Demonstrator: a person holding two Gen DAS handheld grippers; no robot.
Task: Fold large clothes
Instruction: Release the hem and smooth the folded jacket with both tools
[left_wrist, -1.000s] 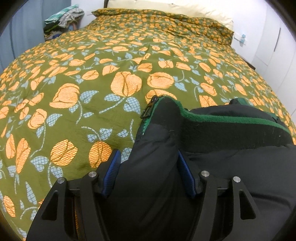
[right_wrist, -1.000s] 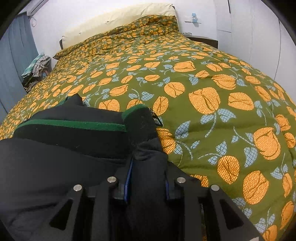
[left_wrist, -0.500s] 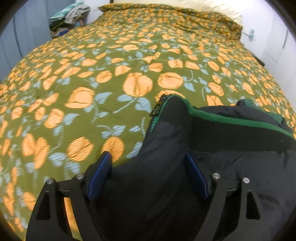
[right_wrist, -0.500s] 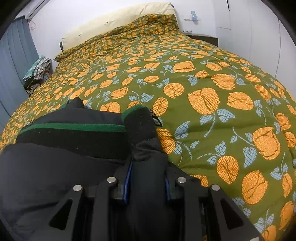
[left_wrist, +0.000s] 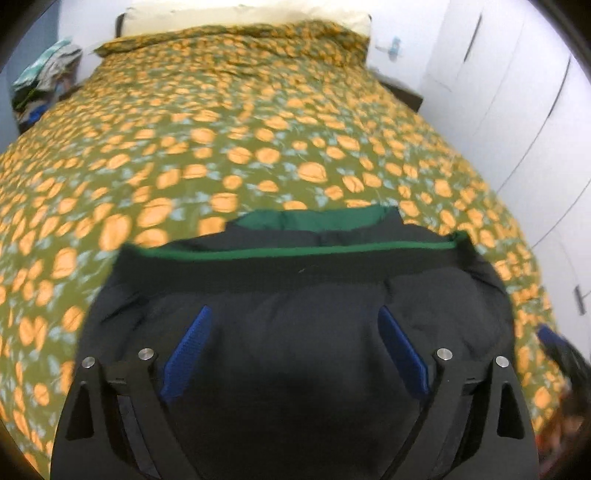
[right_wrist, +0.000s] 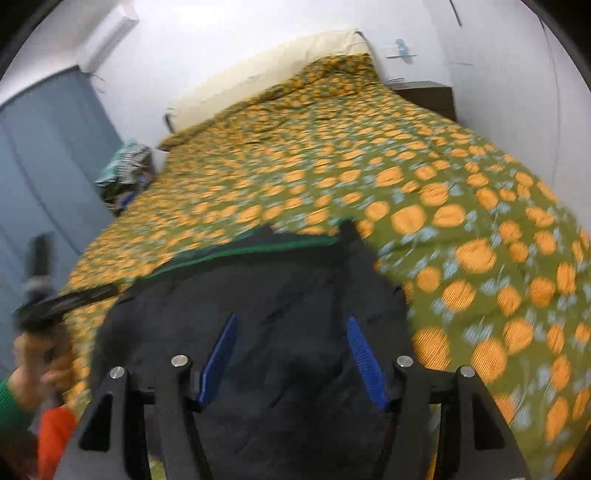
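Both the left claw (left_wrist: 295, 350) and right claw (right_wrist: 291, 354) stood wide above the folded jacket (left_wrist: 295, 280) on the bed (left_wrist: 221, 147).

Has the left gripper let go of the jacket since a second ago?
Yes. The left gripper has opened and pulled back: its pads now stand wide apart above the jacket, which lies on the bedspread.
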